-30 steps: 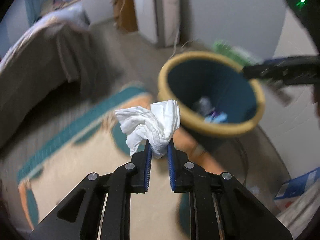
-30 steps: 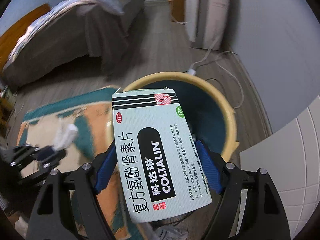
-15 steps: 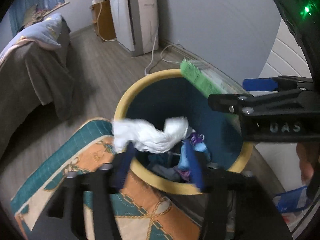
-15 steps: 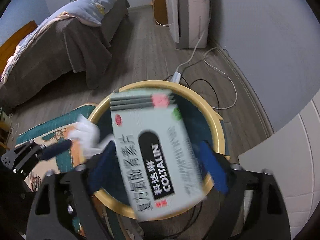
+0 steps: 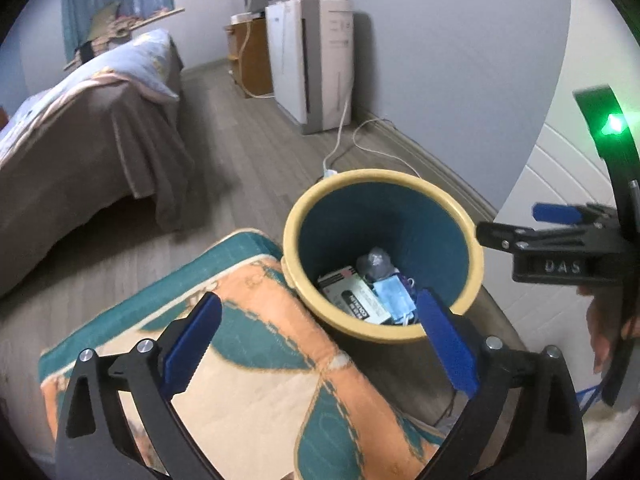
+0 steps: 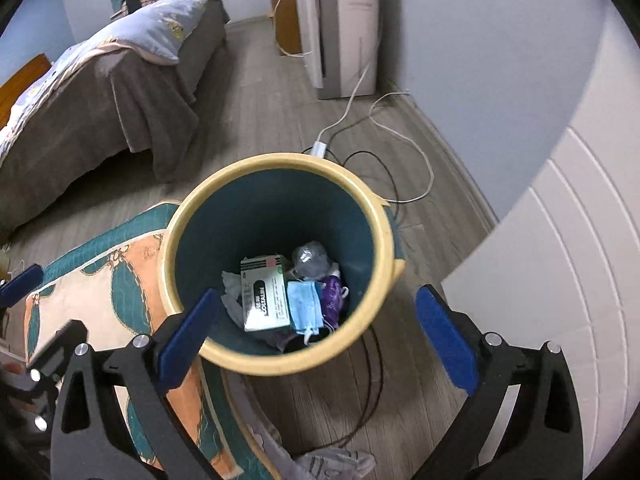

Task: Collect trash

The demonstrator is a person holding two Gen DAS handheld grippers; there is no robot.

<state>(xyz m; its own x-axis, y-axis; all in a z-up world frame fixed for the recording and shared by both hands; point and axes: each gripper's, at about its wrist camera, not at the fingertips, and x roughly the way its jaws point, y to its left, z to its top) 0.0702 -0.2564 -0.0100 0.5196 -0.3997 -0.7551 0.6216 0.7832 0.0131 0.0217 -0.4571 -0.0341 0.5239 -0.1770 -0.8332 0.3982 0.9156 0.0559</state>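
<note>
Bedroom floor holds the yellow-rimmed teal plastic bin [image 6: 276, 264]; the white medicine carton [image 6: 266, 300] lies inside. Both my grippers [image 5: 316, 344] [image 6: 316, 336] just spread wide, empty; drop finished, next I seek remaining trash

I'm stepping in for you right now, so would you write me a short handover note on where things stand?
Left gripper: jaws have just been opening, now wide, nothing between them.
Right gripper: the same, empty, above the bin.
Medicine box lies in the bin beside a blue face mask; crumpled tissue is at its left.
Done: both items dropped.
Left: grey cloth on the floor near the rug, possibly trash.
</note>
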